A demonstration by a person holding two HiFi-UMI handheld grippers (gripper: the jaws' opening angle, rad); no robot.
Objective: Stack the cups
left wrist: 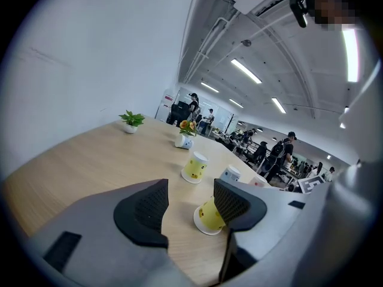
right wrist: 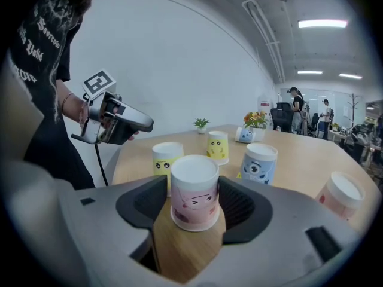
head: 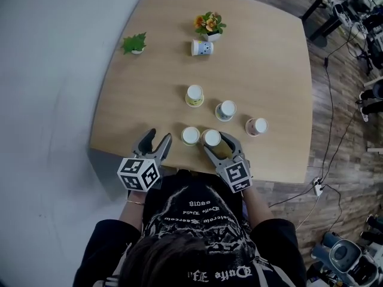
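From the head: looks steeply down over the whole worktop (head: 263,70). From either gripper view: sits low at the near edge, close in, faces far; shares the yellow cup (head: 194,94).

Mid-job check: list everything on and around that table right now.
table: one, light wood, centre
yellow cups: two, upside down, one mid-table, one at near edge
blue cup: one, upside down, mid-table
pink cups: two, upside down, one at right, one between right tool's jaws
white cup: one, blue print, on its side by flower pot
flower pot: one, orange blooms, far side
green plant: one, far left
person: one, black printed top, bottom
left tool: one, grey, jaws apart, empty, near edge
right tool: one, grey, jaws apart around pink cup
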